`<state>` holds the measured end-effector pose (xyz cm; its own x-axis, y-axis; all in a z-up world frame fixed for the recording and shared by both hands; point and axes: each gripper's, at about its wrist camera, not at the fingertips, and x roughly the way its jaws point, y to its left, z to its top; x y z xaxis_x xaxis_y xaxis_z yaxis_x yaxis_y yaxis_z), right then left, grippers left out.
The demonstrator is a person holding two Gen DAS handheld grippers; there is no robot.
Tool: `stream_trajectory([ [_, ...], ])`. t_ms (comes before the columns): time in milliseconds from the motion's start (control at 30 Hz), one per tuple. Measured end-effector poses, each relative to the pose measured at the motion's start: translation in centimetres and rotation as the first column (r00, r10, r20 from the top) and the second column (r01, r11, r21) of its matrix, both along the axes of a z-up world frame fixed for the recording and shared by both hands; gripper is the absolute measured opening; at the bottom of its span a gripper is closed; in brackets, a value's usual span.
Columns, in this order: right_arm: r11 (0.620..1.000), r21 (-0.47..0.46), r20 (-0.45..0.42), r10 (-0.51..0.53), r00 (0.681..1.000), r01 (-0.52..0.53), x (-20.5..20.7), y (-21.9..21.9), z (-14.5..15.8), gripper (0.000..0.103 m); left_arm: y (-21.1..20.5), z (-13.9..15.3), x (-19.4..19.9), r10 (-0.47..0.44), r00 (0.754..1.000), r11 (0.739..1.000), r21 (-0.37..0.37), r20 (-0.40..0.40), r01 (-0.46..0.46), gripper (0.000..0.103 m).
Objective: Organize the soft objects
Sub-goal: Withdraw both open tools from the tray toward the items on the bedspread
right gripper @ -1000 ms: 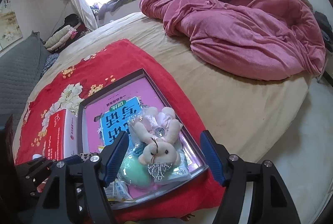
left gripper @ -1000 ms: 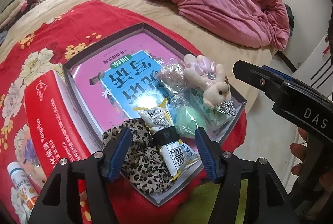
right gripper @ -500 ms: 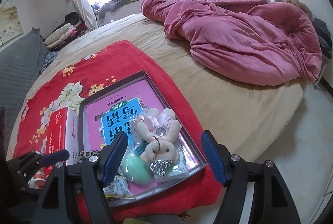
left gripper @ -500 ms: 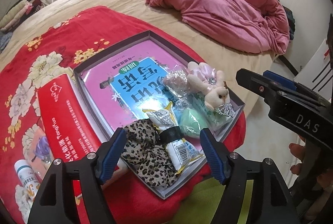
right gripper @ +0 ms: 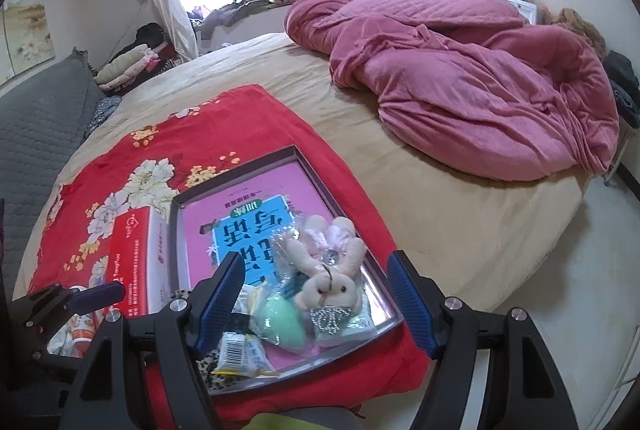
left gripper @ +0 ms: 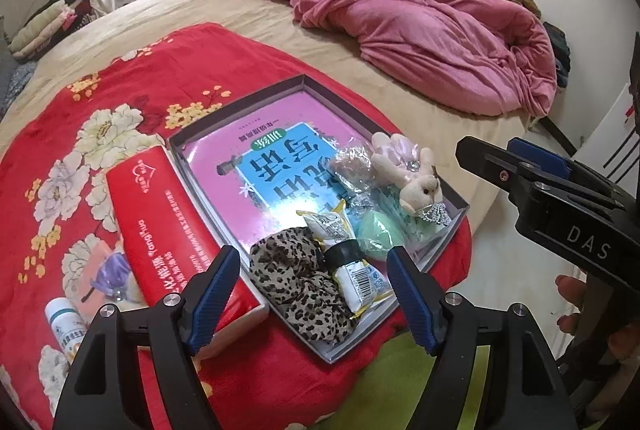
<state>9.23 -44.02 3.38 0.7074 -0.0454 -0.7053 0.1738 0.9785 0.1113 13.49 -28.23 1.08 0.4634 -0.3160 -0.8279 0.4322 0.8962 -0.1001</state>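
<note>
A shallow grey tray [left gripper: 280,88] lies on a red floral blanket [left gripper: 120,78] on the bed. In it are a pink and blue book [left gripper: 276,166], a cream plush bunny [left gripper: 416,182], a green egg-shaped sponge [left gripper: 378,234], a leopard-print scrunchie [left gripper: 296,270], a snack packet [left gripper: 352,270] and a crinkly wrapped item [left gripper: 352,166]. My left gripper [left gripper: 314,294] hovers above the tray's near end. Its jaws are opening, and no pad touches anything. My right gripper [right gripper: 316,282] hangs open above the bunny [right gripper: 328,282] and the sponge [right gripper: 280,322], clear of both.
A red carton [left gripper: 168,222] lies along the tray's left side, with a small white bottle [left gripper: 64,326] near it. A crumpled pink duvet [left gripper: 400,14] covers the far right of the bed. The floor [right gripper: 560,290] drops off to the right. A grey cushion [right gripper: 36,126] sits at the left.
Both grippers have drawn back and upward from the tray, so it looks smaller and farther. The left jaws have spread wider. The items in the tray have not moved.
</note>
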Motion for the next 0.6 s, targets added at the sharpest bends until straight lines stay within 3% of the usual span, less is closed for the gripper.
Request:
stream_trajectory([
  [600,0.997,-0.048,0.038,0.062,0.997,-0.060,-1.3,4.0,3.1,0.074,4.3,2.7,-1.7,0.057,0.998,0.998,-0.031,0.038,-0.056,0.077],
])
